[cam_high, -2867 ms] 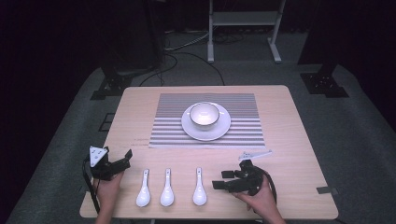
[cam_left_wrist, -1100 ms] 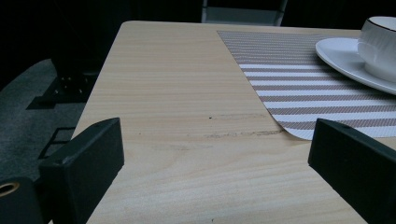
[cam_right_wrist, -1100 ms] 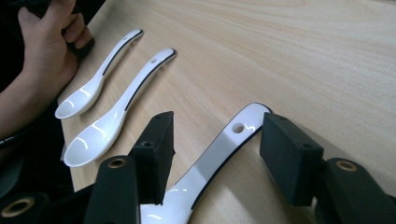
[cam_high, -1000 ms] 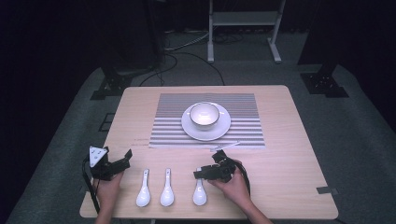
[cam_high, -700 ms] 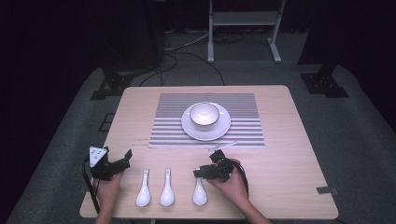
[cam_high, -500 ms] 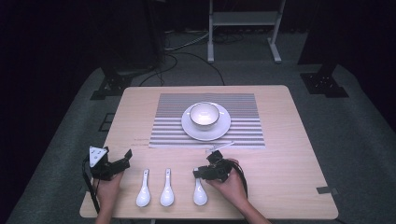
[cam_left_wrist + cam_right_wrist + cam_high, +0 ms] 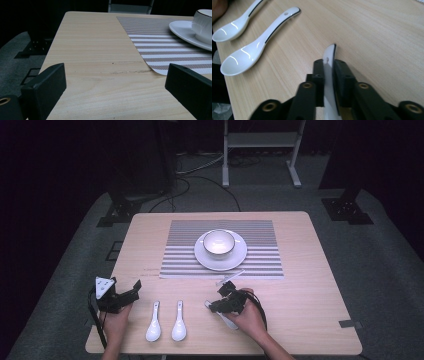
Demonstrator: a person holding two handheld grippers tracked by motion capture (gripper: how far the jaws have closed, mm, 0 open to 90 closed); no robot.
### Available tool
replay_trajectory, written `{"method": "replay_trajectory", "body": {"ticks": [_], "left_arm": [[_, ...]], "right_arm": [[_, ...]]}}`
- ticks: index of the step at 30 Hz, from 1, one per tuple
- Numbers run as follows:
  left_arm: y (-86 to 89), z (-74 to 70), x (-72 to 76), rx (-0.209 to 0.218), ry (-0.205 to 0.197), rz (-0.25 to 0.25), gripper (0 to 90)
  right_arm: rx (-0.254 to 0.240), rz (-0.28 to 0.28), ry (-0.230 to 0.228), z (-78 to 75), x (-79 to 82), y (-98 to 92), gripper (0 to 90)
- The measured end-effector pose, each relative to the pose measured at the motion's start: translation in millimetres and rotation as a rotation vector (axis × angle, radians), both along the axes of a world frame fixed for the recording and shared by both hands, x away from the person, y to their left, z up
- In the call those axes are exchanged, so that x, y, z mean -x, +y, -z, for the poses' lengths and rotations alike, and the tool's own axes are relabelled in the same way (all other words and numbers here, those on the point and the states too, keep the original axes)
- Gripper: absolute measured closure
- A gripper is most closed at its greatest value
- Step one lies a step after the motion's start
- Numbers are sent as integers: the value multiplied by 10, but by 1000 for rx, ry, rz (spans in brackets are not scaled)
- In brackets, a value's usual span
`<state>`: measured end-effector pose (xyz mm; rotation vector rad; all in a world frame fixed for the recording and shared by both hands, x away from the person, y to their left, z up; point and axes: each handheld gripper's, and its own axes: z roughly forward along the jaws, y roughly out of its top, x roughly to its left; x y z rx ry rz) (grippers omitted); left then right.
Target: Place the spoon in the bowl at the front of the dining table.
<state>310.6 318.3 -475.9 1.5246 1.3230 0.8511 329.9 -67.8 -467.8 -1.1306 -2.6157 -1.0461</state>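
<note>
Three white spoons lie near the table's front edge. Two of them, the left spoon (image 7: 153, 322) (image 7: 235, 22) and the middle spoon (image 7: 179, 322) (image 7: 258, 47), rest side by side on the wood. My right gripper (image 7: 214, 305) (image 7: 328, 68) is shut on the handle of the third spoon (image 7: 228, 321) (image 7: 328, 57), which stands on edge between the jaws. My left gripper (image 7: 131, 292) (image 7: 116, 82) rests at the front left, jaws open wide with nothing between them. A white bowl (image 7: 218, 241) (image 7: 203, 23) sits on a saucer (image 7: 220, 258) (image 7: 186, 31).
The saucer stands on a striped placemat (image 7: 250, 255) (image 7: 155, 47) at the middle of the wooden table (image 7: 310, 285). A white strip (image 7: 230, 277) lies at the mat's front edge. Dark floor, cables and stand feet surround the table.
My right gripper has moved left from the front right to the third spoon and shut on its handle. The left gripper and the other two spoons have not moved.
</note>
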Motion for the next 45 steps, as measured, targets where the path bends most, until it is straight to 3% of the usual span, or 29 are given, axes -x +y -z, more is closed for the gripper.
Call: {"method": "replay_trajectory", "body": {"ticks": [5, 15, 23, 26, 33, 45], "left_arm": [[1, 0, 0, 0, -1, 0, 22], [-3, 0, 0, -4, -2, 0, 22], [-4, 0, 0, -4, -2, -2, 22], [-4, -1, 0, -5, -1, -1, 22], [-4, 0, 0, -5, -2, -1, 22], [-3, 0, 0, -4, -1, -2, 22]], "right_arm": [[6, -7, -2, -12, 13, -20, 852], [-140, 40, 47, -86, -25, -272, 850], [-241, 66, 47, -257, -29, -450, 846], [-303, 70, 47, -314, -44, -518, 836], [-385, 109, 58, -333, -82, -606, 836], [-439, 196, 47, -349, -161, -711, 837]]}}
